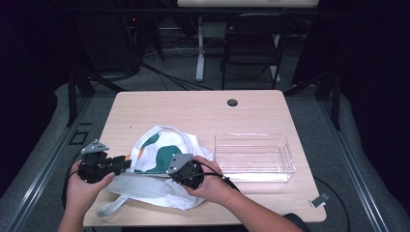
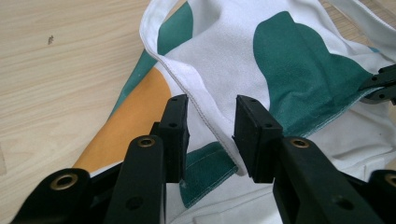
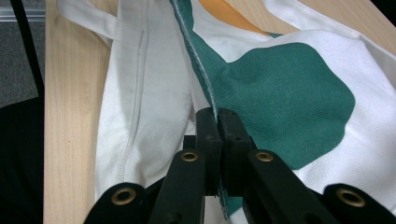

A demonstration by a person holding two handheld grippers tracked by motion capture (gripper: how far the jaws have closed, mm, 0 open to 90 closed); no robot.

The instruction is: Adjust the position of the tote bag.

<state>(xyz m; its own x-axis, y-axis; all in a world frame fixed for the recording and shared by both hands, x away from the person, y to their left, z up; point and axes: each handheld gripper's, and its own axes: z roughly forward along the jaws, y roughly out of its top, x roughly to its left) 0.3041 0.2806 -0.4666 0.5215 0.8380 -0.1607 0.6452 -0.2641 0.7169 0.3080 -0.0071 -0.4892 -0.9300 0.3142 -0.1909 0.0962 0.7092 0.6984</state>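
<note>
At the near edge of the wooden counter (image 1: 145,108), around 6 o'clock, a person's two hands come in, each with a gripper. The left hand (image 1: 83,186) holds the left gripper (image 1: 126,163) at about 7 o'clock; the right hand (image 1: 212,186) holds the right gripper (image 1: 169,170) close to the middle of the near edge.

Between and under them lies a white cloth tote bag (image 1: 167,150) printed with green and orange patches. Its pale strap (image 1: 113,205) trails toward the near edge at 7 o'clock.

In the right gripper view, the right gripper (image 3: 218,123) has its fingers pressed together on a stitched edge of the bag (image 3: 299,93), the hem rising straight up out of the pinch. The white underside and a seam of the cloth fall to the left of that edge.

In the left gripper view, the left gripper (image 2: 211,135) has its fingers (image 2: 175,135) parted moderately, and a white hem of the bag (image 2: 299,70) runs between them without being clamped. I cannot tell if either pad touches it. The other gripper's black tip (image 2: 380,86) bites the cloth at 3 o'clock of that view.

Farther right on the counter, at about 3 o'clock, sits a clear plastic bin (image 1: 289,157), near the bag but apart from it.

Toward the far edge at 12 o'clock is a round dark grommet hole (image 1: 232,102). Beyond the counter stands a dark chair (image 1: 254,41) on the floor.
</note>
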